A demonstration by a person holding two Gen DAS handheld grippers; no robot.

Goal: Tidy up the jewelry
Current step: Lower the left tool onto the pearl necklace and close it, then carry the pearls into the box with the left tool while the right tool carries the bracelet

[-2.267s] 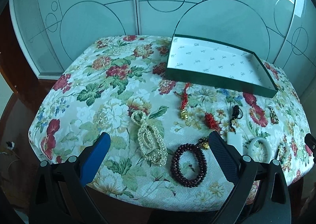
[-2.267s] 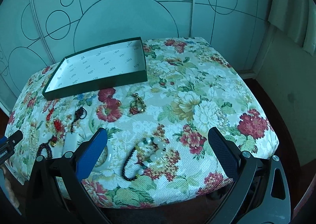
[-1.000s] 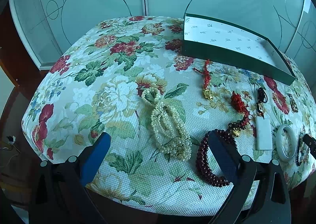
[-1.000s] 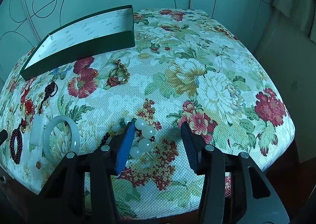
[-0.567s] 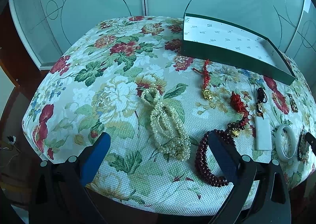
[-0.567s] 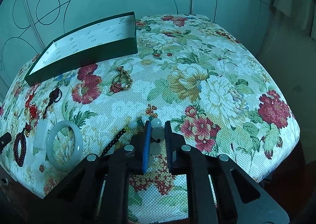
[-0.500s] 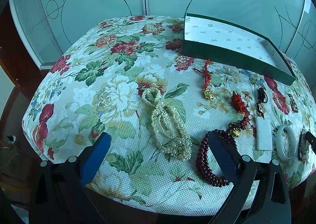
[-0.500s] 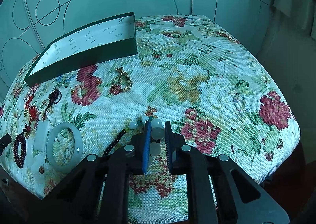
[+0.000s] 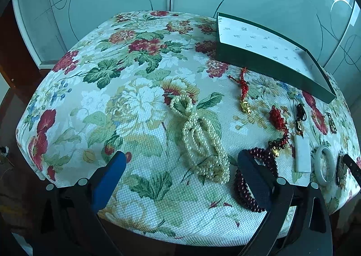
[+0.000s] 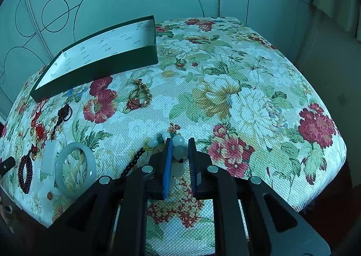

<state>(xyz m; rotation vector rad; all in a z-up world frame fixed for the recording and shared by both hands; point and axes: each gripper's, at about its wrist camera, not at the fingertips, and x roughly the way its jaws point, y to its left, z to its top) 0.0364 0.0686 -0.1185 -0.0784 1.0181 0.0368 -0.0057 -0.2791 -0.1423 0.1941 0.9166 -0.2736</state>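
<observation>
My right gripper (image 10: 180, 141) is shut on a bracelet of pale round beads (image 10: 180, 151) that lies on the flowered cloth; its black bead strand (image 10: 133, 162) trails off to the left. My left gripper (image 9: 180, 154) stands open low over the near edge, with a coiled pearl necklace (image 9: 200, 141) between its fingers and untouched. The right finger covers part of a dark red bead bracelet (image 9: 246, 190). An open green box (image 9: 270, 68) with a white lining sits at the back, and nothing shows on its visible lining.
A red tassel with a gold charm (image 9: 243, 91), a red knot charm (image 9: 277, 118), a white oblong pendant (image 10: 49, 156), a pale bangle (image 10: 74, 168) and a gold chain bracelet (image 10: 140, 95) lie on the cloth (image 10: 248, 98). Patterned glass doors stand behind.
The right jaws closed from wide apart onto the pale beads. The left gripper has hardly moved and stays open.
</observation>
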